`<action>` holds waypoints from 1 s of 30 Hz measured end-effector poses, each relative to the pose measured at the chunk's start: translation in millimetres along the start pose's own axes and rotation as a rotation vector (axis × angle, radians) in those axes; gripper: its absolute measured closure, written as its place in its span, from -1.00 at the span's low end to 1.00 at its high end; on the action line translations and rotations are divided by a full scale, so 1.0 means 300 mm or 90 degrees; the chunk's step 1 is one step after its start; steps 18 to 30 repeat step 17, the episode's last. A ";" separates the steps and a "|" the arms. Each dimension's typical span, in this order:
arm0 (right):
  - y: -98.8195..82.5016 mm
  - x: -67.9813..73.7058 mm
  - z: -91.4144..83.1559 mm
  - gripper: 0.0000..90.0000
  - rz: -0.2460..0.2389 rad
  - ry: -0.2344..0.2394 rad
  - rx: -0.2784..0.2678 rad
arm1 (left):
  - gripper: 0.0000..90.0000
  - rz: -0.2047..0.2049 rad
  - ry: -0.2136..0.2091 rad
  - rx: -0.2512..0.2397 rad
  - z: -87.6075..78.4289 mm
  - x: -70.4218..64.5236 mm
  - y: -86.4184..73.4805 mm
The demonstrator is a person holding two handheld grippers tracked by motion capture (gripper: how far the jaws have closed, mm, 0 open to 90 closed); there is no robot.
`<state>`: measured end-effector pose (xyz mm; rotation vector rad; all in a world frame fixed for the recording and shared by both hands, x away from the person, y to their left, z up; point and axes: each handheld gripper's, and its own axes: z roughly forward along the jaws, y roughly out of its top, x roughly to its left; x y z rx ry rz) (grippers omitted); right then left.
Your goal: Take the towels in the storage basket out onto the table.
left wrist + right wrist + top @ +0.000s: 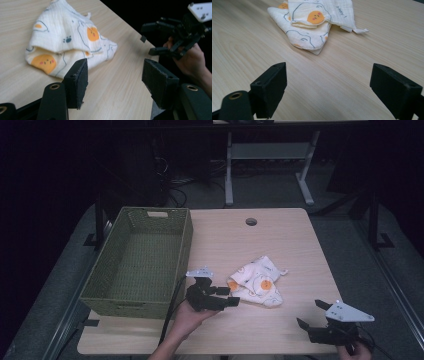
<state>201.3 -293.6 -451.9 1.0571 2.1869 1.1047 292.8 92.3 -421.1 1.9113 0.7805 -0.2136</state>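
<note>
The cloth (257,281) lies crumpled on the counter (280,240) just ahead of your left claw (231,296), its near edge almost at the jaw tips and its length running away up the counter. Your left claw is released and empty, far nearer than your right claw (311,314), which also stands released with nothing in it, well off to the cloth's other side. The green basket (140,262) sits beside your left claw.

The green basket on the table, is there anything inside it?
The green basket looks empty: its woven floor is bare. The strip behind its near wall is hidden. The cloth lies outside, on the table.
</note>
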 end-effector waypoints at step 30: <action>0.001 0.016 -0.001 -0.69 0.002 -0.002 0.002 | -0.21 0.033 0.010 0.007 -0.015 -0.057 -0.109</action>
